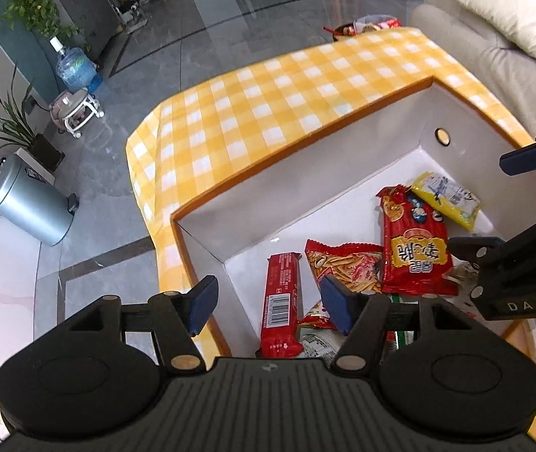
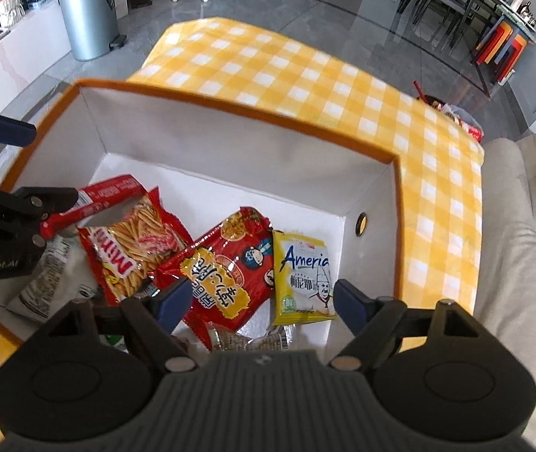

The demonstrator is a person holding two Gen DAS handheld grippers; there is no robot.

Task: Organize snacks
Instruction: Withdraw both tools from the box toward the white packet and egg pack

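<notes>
Landmark: yellow checked tablecloth point(image 1: 275, 98)
Sofa: beige point(image 1: 494, 49), just beside the cloth's edge
Pedal bin: silver point(image 1: 28, 203), on grey floor beyond the cloth
Water jug: blue point(image 1: 77, 67), farther off, beside the white stool point(image 1: 77, 111)

Right claw point(image 2: 258, 303) agape over snack packets point(image 2: 226, 275) — white box point(image 2: 230, 150).
</notes>
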